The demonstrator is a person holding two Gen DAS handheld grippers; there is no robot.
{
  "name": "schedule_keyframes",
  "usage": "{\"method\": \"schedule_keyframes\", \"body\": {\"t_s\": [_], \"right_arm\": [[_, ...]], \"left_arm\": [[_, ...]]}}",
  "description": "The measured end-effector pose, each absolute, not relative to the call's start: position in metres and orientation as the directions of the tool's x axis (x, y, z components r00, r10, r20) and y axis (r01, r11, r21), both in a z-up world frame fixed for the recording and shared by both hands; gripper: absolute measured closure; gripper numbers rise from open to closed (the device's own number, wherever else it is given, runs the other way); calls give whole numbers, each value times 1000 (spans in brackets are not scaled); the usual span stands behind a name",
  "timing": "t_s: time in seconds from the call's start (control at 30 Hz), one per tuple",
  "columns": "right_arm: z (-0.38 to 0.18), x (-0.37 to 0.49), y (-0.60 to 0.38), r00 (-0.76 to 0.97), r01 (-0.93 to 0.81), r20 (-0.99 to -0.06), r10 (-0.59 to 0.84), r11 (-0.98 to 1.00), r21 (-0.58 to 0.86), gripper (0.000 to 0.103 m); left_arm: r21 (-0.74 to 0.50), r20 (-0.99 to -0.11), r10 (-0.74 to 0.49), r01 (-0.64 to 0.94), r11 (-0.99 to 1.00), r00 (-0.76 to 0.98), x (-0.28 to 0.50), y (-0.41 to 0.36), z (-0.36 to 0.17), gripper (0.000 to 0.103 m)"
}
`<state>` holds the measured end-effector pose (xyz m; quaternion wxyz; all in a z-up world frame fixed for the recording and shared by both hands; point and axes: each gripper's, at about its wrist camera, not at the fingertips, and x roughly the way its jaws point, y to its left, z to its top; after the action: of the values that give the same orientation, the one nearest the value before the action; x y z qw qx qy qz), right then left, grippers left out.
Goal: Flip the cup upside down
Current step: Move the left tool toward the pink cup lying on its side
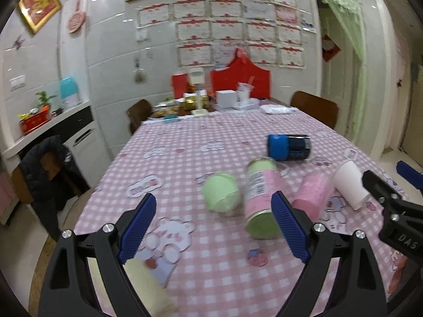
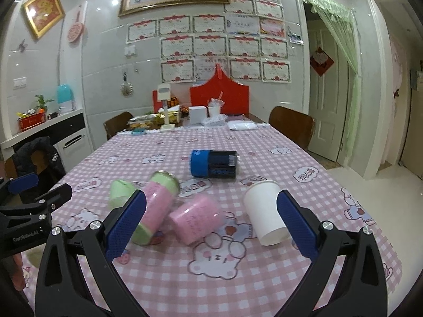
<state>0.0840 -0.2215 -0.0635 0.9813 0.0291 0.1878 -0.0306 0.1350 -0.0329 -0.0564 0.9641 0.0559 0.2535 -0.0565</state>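
Two grippers, left gripper (image 1: pixel 212 225) and right gripper (image 2: pixel 211 225), hang spread and empty; the right should straddle the white paper cup (image 2: pixel 265 212), lower right, then squeeze lightly.

Left wrist: I look from low over the table's (image 1: pixel 185 142) near-left edge toward the far wall.
Right wrist: I sit further right, same heading, close to the white cup (image 2: pixel 264 211).
Shared: both see the blue jar (image 1: pixel 288 147) (image 2: pixel 213 163) and each other's gripper.
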Motion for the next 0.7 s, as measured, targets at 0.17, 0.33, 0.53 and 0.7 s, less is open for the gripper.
{"method": "schedule_keyframes", "body": {"t_s": [0.17,0.33,0.53,0.7], "right_arm": [[-68,95,-246,918,115,-387,-83,991,61,8],[-71,100,-274,910,161,-397,-120,984,71,8],[-78,104,-304,893,205,-423,-151,975,84,8],[-82,107,-323,883,231,-440,-163,967,104,8]], "left_arm": [[76,-524,-154,226,971,838,161,-73,-58,16],[122,-549,-186,299,946,815,176,-118,-64,16],[156,-581,-220,373,915,783,190,-164,-75,16],[179,-599,-234,412,893,766,202,-187,-80,16]]}}
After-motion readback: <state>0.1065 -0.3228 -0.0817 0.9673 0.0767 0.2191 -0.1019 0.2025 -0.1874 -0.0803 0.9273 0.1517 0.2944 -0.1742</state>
